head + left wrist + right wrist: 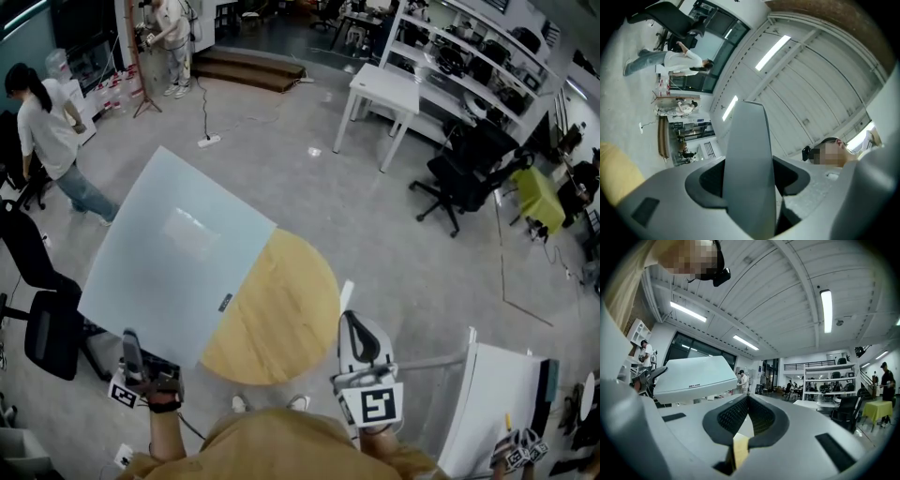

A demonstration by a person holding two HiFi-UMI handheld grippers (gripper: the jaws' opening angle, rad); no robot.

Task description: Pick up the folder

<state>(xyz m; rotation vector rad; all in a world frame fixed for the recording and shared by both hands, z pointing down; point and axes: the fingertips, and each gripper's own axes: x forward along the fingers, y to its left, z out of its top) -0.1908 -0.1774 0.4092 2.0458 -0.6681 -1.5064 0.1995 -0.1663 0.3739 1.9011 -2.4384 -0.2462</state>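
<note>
While the left gripper (132, 349) clamps one edge of the large, pale blue-grey, flat plastic folder (178, 251) at the lower left of the head view, the sheet fans out toward the centre of that frame, and its far corner overlaps the left side of the round light-wood table (286, 314). Seen along the left gripper's own jaws, the folder (747, 140) runs up the middle of the frame as a thin grey edge with a dark pad pressed on each side, so the grip is narrow and firmly on it. From the right gripper view the folder (693, 373) shows at the left of the frame as a raised slab whose underside faces the camera, clear of the table, so the pick-up looks largely done. The right gripper (354, 328) sits low and right of centre in the head view, apart from the folder, and its jaws (747, 399) are closed on each other with nothing between them. A wide sheet pinched at one edge will likely sag or swing, so doing this well probably means holding the squeeze steady, raising smoothly rather than jerking, and avoiding a wrist twist that could lever the edge out. If it droops, the free right gripper could support the far edge.
</note>
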